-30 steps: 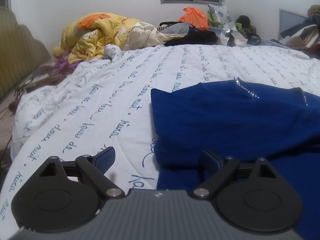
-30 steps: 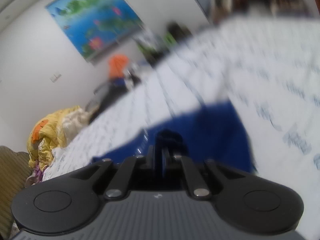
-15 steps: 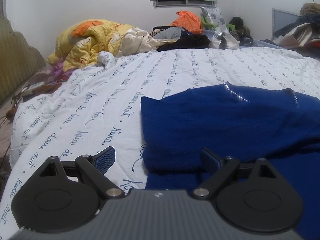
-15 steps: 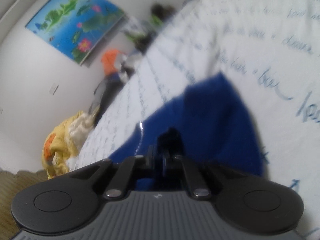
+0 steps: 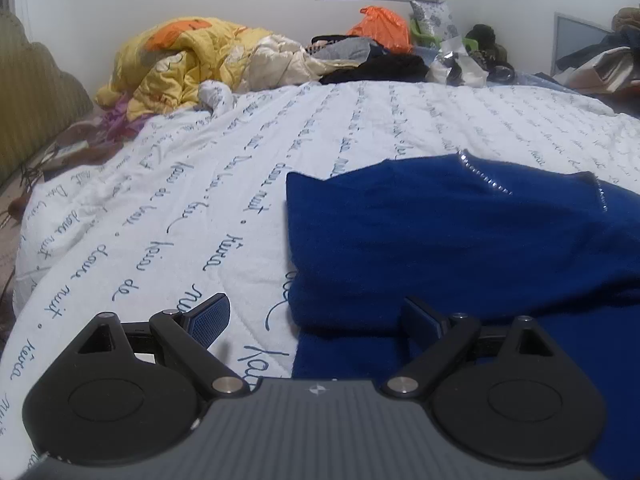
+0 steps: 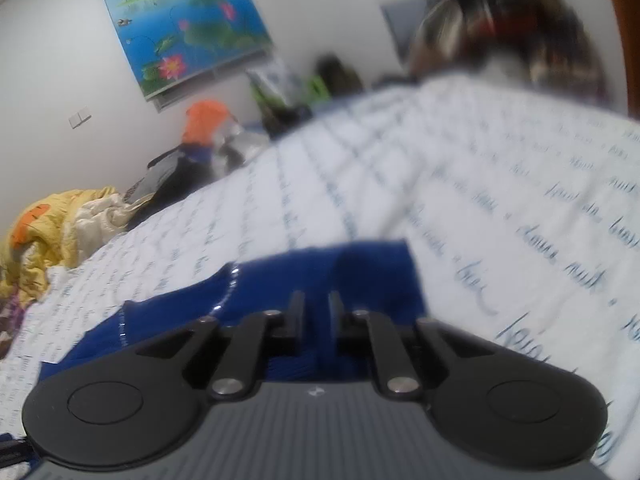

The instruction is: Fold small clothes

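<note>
A dark blue garment (image 5: 460, 240) with a line of small shiny studs lies partly folded on the white bedcover (image 5: 240, 168) with blue script. My left gripper (image 5: 316, 316) is open and empty, low over the garment's near left edge; its right finger sits over the blue cloth. In the blurred right wrist view the garment (image 6: 280, 280) lies just ahead. My right gripper (image 6: 314, 312) has its jaws a little apart, with blue cloth between them.
A yellow and cream quilt pile (image 5: 192, 60) lies at the far left of the bed. An orange bag (image 5: 380, 28), dark clothes (image 5: 380, 68) and clutter line the far edge. A green headboard (image 5: 36, 108) stands at the left. A lotus picture (image 6: 180, 28) hangs on the wall.
My right gripper swung and levelled over the garment, and its jaws have parted slightly. My left gripper stayed open near the garment's left edge, shifting only a little.
</note>
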The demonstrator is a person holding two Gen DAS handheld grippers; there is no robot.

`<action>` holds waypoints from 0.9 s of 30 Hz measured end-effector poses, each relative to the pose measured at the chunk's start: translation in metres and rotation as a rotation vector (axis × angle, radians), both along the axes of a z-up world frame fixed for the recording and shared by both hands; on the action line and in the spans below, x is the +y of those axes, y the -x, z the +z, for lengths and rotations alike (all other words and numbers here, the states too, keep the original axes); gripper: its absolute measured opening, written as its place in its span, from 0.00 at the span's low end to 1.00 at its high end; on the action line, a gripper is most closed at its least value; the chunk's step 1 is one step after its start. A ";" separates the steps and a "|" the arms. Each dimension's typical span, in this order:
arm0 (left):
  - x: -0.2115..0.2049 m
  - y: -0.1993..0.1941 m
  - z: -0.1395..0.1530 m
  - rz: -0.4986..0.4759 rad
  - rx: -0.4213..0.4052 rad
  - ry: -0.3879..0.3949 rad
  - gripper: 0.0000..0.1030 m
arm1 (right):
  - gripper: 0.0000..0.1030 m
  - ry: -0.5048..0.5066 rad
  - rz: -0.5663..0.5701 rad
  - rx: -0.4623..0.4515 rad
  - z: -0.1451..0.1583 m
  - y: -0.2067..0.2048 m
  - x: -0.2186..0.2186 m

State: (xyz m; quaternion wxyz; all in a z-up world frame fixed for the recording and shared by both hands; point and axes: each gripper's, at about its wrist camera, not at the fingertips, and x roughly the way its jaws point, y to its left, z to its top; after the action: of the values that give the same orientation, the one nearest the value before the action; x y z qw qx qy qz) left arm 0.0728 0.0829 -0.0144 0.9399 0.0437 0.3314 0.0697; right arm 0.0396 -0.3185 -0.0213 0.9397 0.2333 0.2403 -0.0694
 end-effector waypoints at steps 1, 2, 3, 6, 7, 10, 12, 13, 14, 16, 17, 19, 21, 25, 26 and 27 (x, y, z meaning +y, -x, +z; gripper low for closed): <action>-0.001 0.001 0.002 -0.003 -0.003 0.001 0.89 | 0.37 -0.009 0.005 0.009 -0.001 -0.003 0.000; -0.002 0.001 0.003 -0.007 -0.005 0.003 0.89 | 0.47 -0.010 0.011 0.019 -0.003 -0.006 0.000; -0.003 0.002 0.004 -0.012 -0.004 0.006 0.89 | 0.65 -0.006 0.018 0.037 -0.005 -0.011 0.001; -0.006 0.002 0.004 -0.019 -0.006 0.001 0.89 | 0.66 -0.003 0.058 0.051 -0.012 -0.022 0.004; -0.007 0.002 0.004 -0.020 -0.006 0.000 0.89 | 0.64 -0.003 0.079 0.057 -0.014 -0.024 0.007; -0.010 0.002 0.002 -0.027 0.000 -0.003 0.89 | 0.25 0.039 0.123 0.070 -0.018 -0.035 0.018; -0.013 0.001 0.001 -0.029 0.002 -0.011 0.89 | 0.08 0.096 0.110 0.091 -0.019 -0.038 0.025; -0.013 0.002 0.001 -0.031 0.003 -0.014 0.89 | 0.06 0.113 0.107 0.081 -0.017 -0.037 0.026; -0.013 0.002 0.001 -0.033 0.002 -0.015 0.89 | 0.06 0.125 0.098 0.068 -0.015 -0.034 0.026; -0.012 0.002 0.001 -0.034 0.001 -0.015 0.89 | 0.05 0.183 0.054 0.048 -0.009 -0.026 0.026; -0.011 0.001 0.001 -0.031 0.001 -0.013 0.89 | 0.05 0.209 0.031 0.045 -0.007 -0.024 0.025; -0.009 -0.001 -0.001 -0.025 0.010 -0.008 0.89 | 0.06 0.239 0.022 0.062 -0.006 -0.023 0.024; -0.008 -0.002 -0.003 -0.020 0.023 0.003 0.89 | 0.13 0.248 0.052 0.126 -0.007 -0.029 0.023; -0.007 -0.003 -0.005 -0.016 0.033 0.015 0.89 | 0.78 0.332 0.031 0.120 -0.003 -0.016 0.037; -0.008 -0.003 -0.006 -0.017 0.034 0.012 0.89 | 0.80 0.361 0.045 0.086 -0.001 -0.010 0.044; -0.008 -0.002 -0.007 -0.018 0.036 0.009 0.89 | 0.79 0.395 0.071 0.066 0.000 -0.005 0.051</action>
State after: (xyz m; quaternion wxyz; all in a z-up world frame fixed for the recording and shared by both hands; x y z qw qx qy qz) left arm 0.0753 0.0749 -0.0210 0.9346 0.0438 0.3480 0.0590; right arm 0.0447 -0.2680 -0.0212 0.9607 0.0336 0.2608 -0.0895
